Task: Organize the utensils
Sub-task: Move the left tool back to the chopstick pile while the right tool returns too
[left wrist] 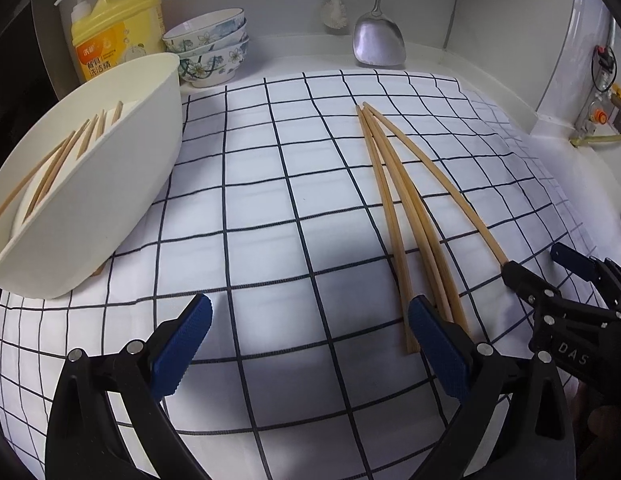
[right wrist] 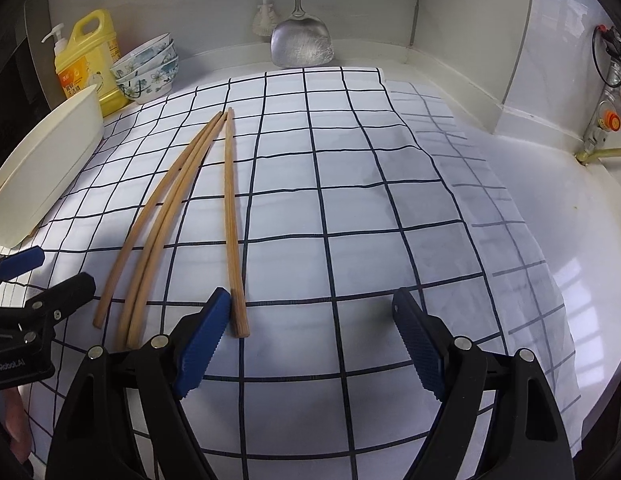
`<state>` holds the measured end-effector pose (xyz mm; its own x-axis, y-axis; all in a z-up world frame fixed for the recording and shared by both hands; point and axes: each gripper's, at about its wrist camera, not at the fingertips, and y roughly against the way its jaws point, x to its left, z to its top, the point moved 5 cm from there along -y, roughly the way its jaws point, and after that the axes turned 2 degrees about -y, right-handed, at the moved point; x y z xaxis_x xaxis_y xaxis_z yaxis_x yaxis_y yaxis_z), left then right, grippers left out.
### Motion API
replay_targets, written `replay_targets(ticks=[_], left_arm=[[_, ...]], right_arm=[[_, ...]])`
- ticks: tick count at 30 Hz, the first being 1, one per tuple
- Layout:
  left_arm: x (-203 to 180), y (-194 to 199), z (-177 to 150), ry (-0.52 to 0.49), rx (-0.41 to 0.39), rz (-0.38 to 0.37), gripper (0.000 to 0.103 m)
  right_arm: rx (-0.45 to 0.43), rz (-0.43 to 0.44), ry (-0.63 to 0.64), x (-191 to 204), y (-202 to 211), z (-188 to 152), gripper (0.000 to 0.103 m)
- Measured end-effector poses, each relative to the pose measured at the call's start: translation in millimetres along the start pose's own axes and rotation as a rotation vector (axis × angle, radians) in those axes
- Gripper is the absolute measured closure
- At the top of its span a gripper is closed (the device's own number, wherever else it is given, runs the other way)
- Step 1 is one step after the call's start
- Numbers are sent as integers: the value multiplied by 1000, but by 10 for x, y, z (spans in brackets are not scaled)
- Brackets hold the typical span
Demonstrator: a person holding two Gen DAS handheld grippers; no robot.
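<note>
Several wooden chopsticks (left wrist: pixel 394 200) (right wrist: pixel 230 208) lie fanned on a white checked cloth (left wrist: pixel 270 208) (right wrist: pixel 350 200), tips pointing to the back wall. My left gripper (left wrist: pixel 310 340) (right wrist: pixel 42 276) is open, low over the cloth. Its right finger (left wrist: pixel 434 344) covers the near ends of the bunch. My right gripper (right wrist: pixel 310 332) (left wrist: pixel 546 270) is open too. The rightmost chopstick's near end lies just inside its left finger (right wrist: pixel 206 336). A white oval container (left wrist: pixel 110 192) (right wrist: pixel 50 160) at the left holds more chopsticks (left wrist: pixel 86 140).
Behind the container stand a yellow detergent bottle (left wrist: pixel 114 28) and stacked floral bowls (left wrist: pixel 210 48). A metal spatula (left wrist: pixel 378 40) and a brush (left wrist: pixel 334 12) lean on the back wall. A gas valve (right wrist: pixel 606 120) sits at the right, beyond the cloth's edge.
</note>
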<state>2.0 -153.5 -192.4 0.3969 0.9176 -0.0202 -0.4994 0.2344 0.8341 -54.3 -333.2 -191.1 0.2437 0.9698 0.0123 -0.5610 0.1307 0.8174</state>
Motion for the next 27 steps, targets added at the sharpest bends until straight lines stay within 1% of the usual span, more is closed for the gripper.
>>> replay_targets(ticks=[3,6,9,12,15,18,22,25,27], left_arm=[[-25,4,-12,-4,-6,-22,6],[-37,-33,-30,-6,11,-26,6],[-80,-39,-56,-32,16,-33,6],[-109,-55,-68,-63,24,-11,6],[-98,-61,-76,-62,28,-8,6],[-53,-85,-87,-64,34,17,5],[83,-80,-80,-42,35,40,5],[228,-86,-63,-7,41,73,5],[295,-96,-41,11,48,80,6]], right_arm=[[-3,-1,0,-14,-3,0,24],[-5,1,-3,-18,2,-4,24],[-4,3,-5,-16,2,1,24],[-5,5,-7,-15,5,2,24],[-5,8,-8,-18,-1,10,24],[-6,9,-8,-16,4,13,24],[-7,11,-10,-19,4,24,24],[-9,8,-4,-20,9,30,24],[-5,11,3,-2,4,46,24]])
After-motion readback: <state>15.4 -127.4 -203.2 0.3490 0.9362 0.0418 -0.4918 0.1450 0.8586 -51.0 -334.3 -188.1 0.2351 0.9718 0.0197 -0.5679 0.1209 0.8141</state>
